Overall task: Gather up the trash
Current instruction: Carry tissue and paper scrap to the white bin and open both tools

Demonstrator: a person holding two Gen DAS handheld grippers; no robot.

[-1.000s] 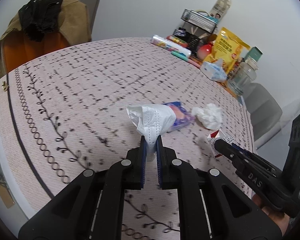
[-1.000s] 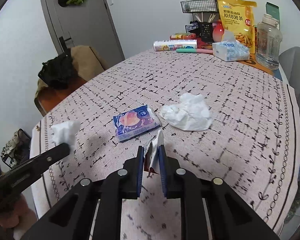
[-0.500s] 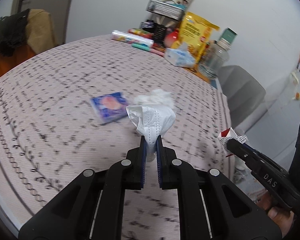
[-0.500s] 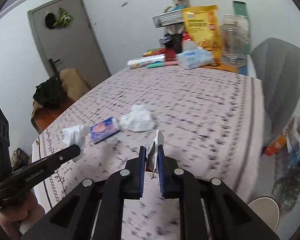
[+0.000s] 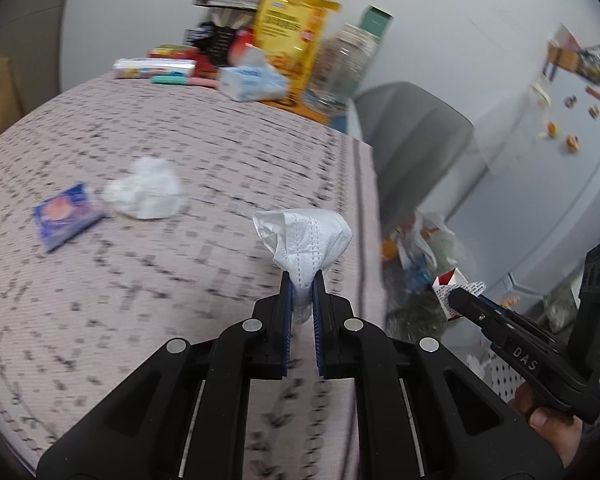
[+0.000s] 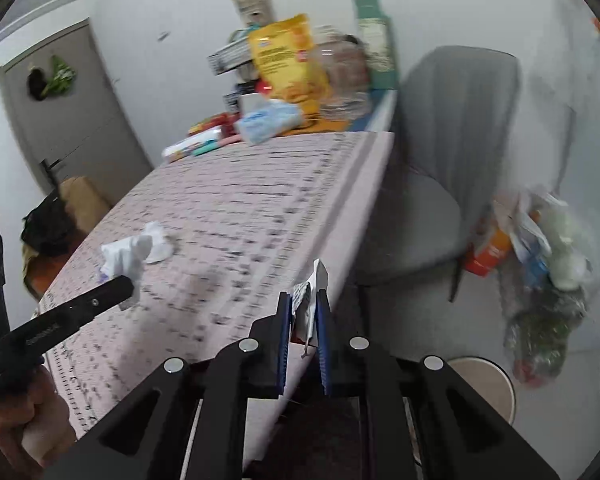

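My left gripper [image 5: 301, 280] is shut on a white paper towel [image 5: 305, 237], held above the table's right side. It also shows in the right wrist view [image 6: 120, 256]. My right gripper [image 6: 303, 300] is shut on a small red-and-white wrapper [image 6: 311, 294], held past the table's right edge; the wrapper also shows in the left wrist view [image 5: 450, 287]. A crumpled white tissue [image 5: 144, 194] and a blue snack packet [image 5: 66, 216] lie on the table [image 5: 220, 140].
A grey chair [image 6: 440, 168] stands right of the table. Bags of rubbish [image 6: 540, 248] sit on the floor beyond it, and a round bin rim [image 6: 488, 384] shows below. Snack bag, jar and tissue pack [image 5: 252, 82] crowd the table's far end.
Both grippers have swung to the right, off toward the table's right edge and the floor, each keeping its piece of trash. The tissue and packet stay on the table.
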